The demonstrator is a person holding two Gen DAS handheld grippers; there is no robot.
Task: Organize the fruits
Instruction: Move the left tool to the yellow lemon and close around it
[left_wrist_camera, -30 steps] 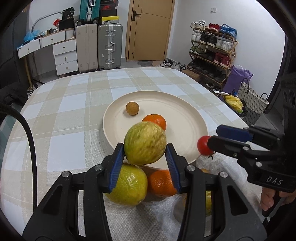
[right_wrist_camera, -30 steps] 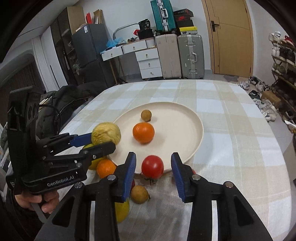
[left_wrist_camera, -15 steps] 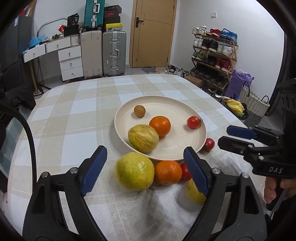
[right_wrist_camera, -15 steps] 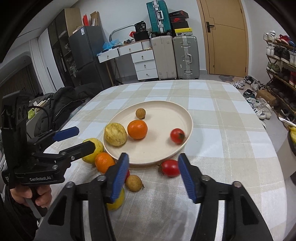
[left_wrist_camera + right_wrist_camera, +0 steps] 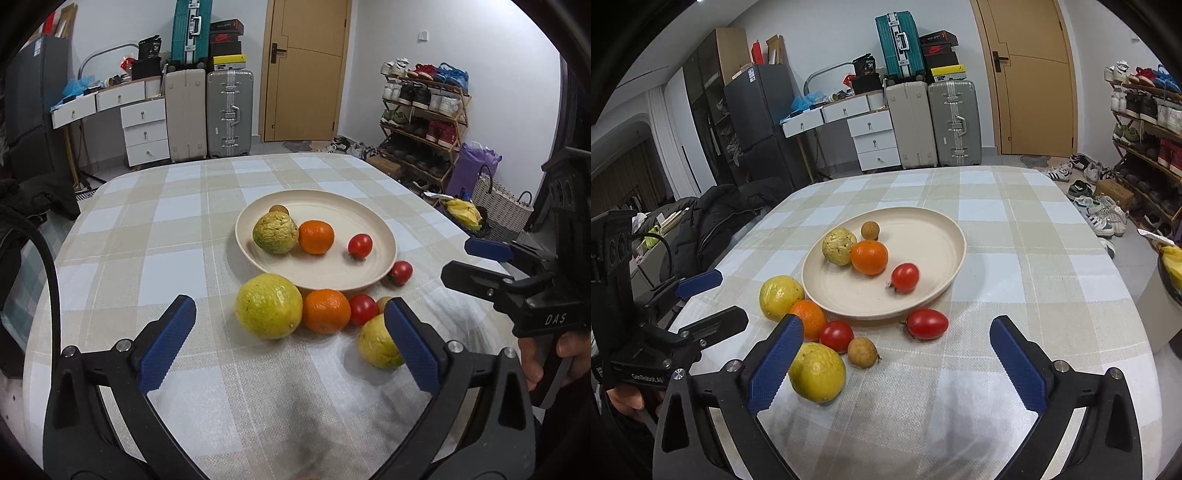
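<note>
A cream plate [image 5: 369, 221] holds a wrinkled yellow-green fruit [image 5: 275, 233], an orange [image 5: 316, 237], a tomato [image 5: 359, 245] and a longan [image 5: 279, 209]. On the cloth in front of it lie a big yellow citrus [image 5: 269, 311], a second orange [image 5: 326, 311], two tomatoes [image 5: 836, 335] [image 5: 927, 323], a longan [image 5: 862, 352] and a yellow fruit [image 5: 817, 371]. My left gripper [image 5: 289, 306] hangs back from this row, its jaws opening wide, touching nothing. My right gripper [image 5: 895, 323] is also opening, with nothing gripped.
The checked tablecloth [image 5: 155, 229] covers a rounded table. A dark jacket [image 5: 716, 218] lies past its left edge. Suitcases [image 5: 229, 110] and drawers stand by the back wall, and a shoe rack [image 5: 424, 110] by the right wall. A person's hand [image 5: 569, 347] holds the right tool.
The left gripper let the wrinkled fruit go onto the plate and the right one let go of the tomato there. Both pulled back from the plate with jaws spreading wide.
</note>
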